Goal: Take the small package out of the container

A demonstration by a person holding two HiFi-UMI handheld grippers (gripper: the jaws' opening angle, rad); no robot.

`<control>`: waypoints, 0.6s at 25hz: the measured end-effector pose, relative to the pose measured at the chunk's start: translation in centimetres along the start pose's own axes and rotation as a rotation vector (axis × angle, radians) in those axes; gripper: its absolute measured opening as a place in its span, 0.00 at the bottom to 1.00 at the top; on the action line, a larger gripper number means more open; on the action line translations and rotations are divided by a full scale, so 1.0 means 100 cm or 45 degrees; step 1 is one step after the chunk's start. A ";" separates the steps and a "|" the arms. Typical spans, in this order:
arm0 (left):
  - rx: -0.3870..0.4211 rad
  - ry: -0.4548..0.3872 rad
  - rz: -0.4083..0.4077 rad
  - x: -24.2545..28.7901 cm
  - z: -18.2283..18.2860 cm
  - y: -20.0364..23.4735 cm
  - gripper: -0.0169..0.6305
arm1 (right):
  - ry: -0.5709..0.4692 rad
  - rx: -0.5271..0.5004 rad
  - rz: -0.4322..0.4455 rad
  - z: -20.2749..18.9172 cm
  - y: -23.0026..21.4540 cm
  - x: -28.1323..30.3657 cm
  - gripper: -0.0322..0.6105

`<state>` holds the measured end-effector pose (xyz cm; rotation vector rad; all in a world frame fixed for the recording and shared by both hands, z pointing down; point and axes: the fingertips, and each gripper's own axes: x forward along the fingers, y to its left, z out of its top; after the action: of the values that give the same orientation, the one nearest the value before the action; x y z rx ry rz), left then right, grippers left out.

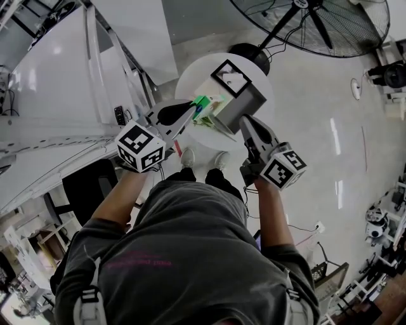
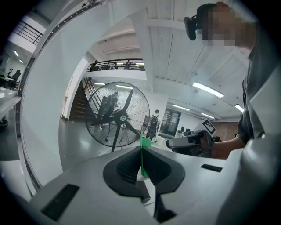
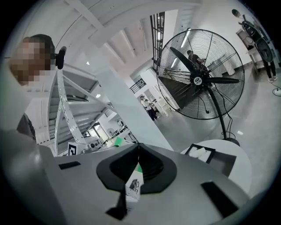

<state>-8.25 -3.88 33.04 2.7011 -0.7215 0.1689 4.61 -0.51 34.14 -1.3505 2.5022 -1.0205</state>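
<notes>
Since both grippers hold the small pkg (image 1: 206, 109), the job now is to get it clear w/o a tug of war. The L gripper (image 1: 190, 108) has its jaws shut tight on the thin green edge of the pkg. The R gripper (image 1: 243, 120) has its jaws pinched on the white end w/ print on it. The pkg is up in the air btw them, at about 9 o'clock from the grey container (image 1: 246, 100) and right next to it. I can't tell if it touches. The container rests on the round white worktop (image 1: 190, 79), w/ a big fan (image 1: 317, 19) at 1 o'clock past it.

To do this well, I think: move both grippers together, same speed, toward 6 o'clock & away from the container. Don't pull them apart, or the pkg may rip or slip. Keep it level. If one gripper is to let go, the other should have a firm hold first.
</notes>
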 end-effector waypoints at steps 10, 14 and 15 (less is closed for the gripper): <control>0.005 -0.029 -0.010 -0.001 0.007 -0.002 0.06 | -0.018 0.009 0.010 0.003 0.001 0.000 0.08; 0.010 -0.024 -0.015 0.001 0.008 -0.003 0.06 | -0.015 0.008 0.010 0.003 -0.001 0.001 0.08; 0.011 -0.023 -0.015 0.001 0.008 -0.003 0.06 | -0.015 0.010 0.011 0.003 -0.002 0.001 0.08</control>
<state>-7.95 -3.94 32.23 2.7177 -0.7117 0.1456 4.77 -0.81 34.07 -1.3388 2.4905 -1.0167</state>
